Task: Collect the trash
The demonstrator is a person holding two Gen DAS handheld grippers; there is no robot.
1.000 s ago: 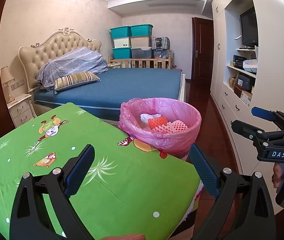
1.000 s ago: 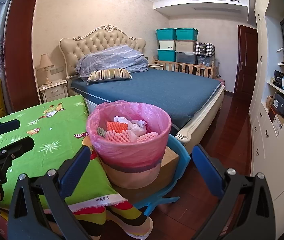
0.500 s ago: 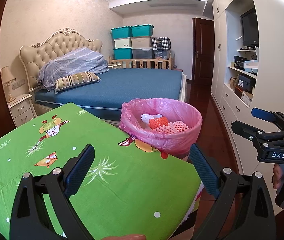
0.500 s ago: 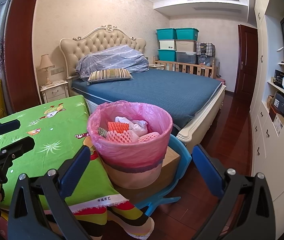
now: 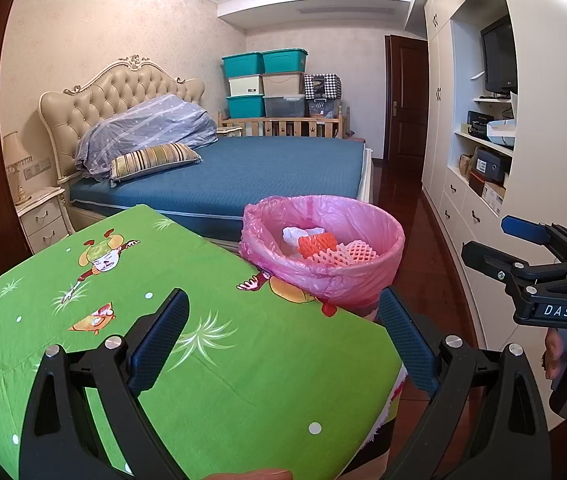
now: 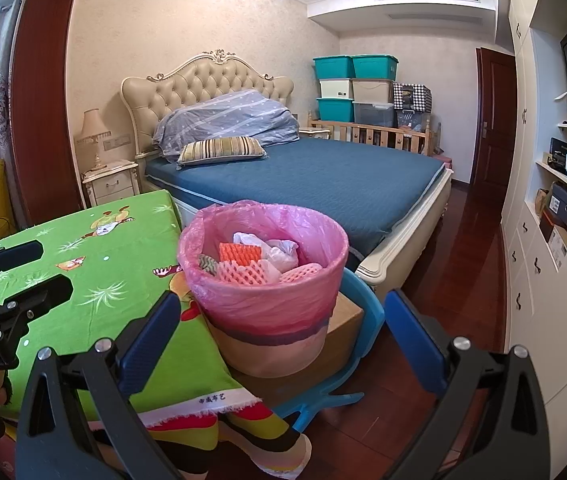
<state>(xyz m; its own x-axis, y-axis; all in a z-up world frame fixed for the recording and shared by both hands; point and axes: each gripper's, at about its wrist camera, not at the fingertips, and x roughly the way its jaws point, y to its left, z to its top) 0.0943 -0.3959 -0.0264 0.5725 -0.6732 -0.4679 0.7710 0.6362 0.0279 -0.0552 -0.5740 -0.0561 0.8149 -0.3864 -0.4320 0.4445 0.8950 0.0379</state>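
Observation:
A trash bin with a pink liner [image 5: 323,252] [image 6: 263,280] stands beside the table's right edge on a cardboard box. It holds orange and pink foam nets [image 6: 239,254] and crumpled white paper [image 6: 279,250]. My left gripper [image 5: 283,332] is open and empty above the green tablecloth [image 5: 163,320], short of the bin. My right gripper [image 6: 283,332] is open and empty, just in front of the bin. Each gripper also shows from the side in the other's view: the right one [image 5: 523,252] and the left one [image 6: 23,272].
A bed with a blue cover [image 6: 323,176] lies behind the bin. A blue plastic chair [image 6: 363,320] holds the box under the bin. White cupboards [image 5: 523,160] line the right wall. A nightstand [image 6: 111,180] stands at the left. The floor is dark wood [image 6: 463,280].
Both grippers have crept slightly forward; the bin sits a touch larger in view. Nothing was taken hold of or let go.

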